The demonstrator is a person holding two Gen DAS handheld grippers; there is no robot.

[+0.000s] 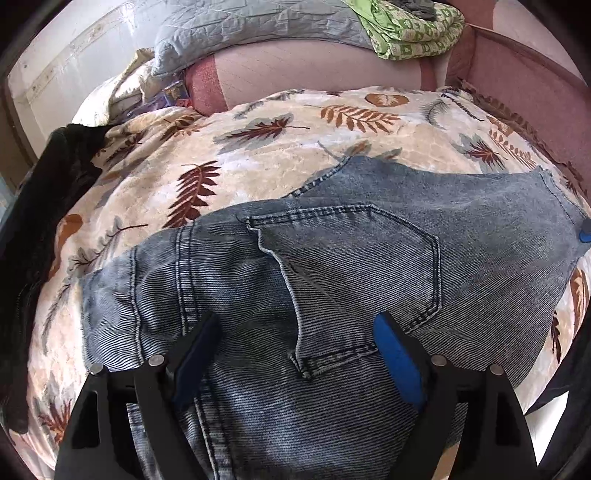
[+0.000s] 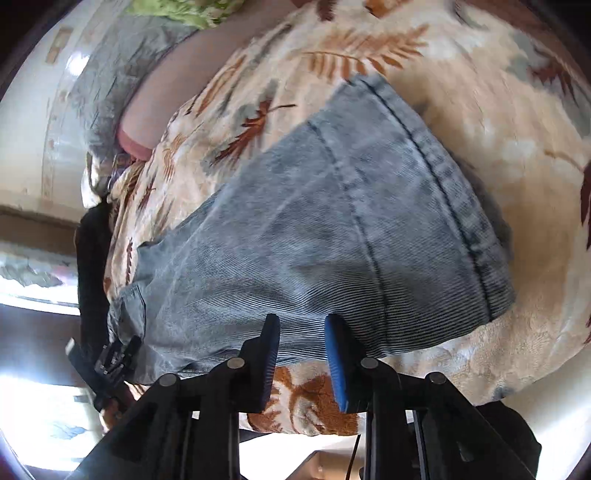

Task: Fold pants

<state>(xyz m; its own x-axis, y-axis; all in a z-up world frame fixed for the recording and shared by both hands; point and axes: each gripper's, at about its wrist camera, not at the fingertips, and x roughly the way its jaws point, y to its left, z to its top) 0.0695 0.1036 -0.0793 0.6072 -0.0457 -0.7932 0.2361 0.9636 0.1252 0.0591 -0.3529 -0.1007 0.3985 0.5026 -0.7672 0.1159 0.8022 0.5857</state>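
Where the two fisheye views overlap, a pair of faded blue jeans [image 1: 332,266] lies folded on a bed covered by a cream blanket printed with brown and grey leaves [image 1: 258,147]. In the left wrist view the left gripper [image 1: 295,350] hangs over the denim with its jaws spread wide, a back pocket [image 1: 351,258] showing between the blue pads; nothing is pinched, and whether the tips touch the cloth cannot be told. The lower part of the jeans runs out of the picture under the gripper's black frame. At the far right edge a small blue tip shows beside a trouser hem, too cut off to identify with certainty.

In the right wrist view, tilted and blurred, the right gripper [image 2: 301,354] has its jaws partly apart over the near edge of the jeans [image 2: 314,221]. Blanket and a strip of denim show in the gap; the pads do not appear to press on the cloth. A stitched hem runs along the far right side of the folded leg. At lower left a black mechanical object [image 2: 110,362] sits at the denim's corner, too small and dark to name.

Beyond the blanket lie a pink sheet [image 1: 314,74], a grey quilted pillow [image 1: 240,26] and a green patterned cloth [image 1: 410,29], all cropped by the frame. A dark garment [image 1: 55,206] drapes the bed's left edge.
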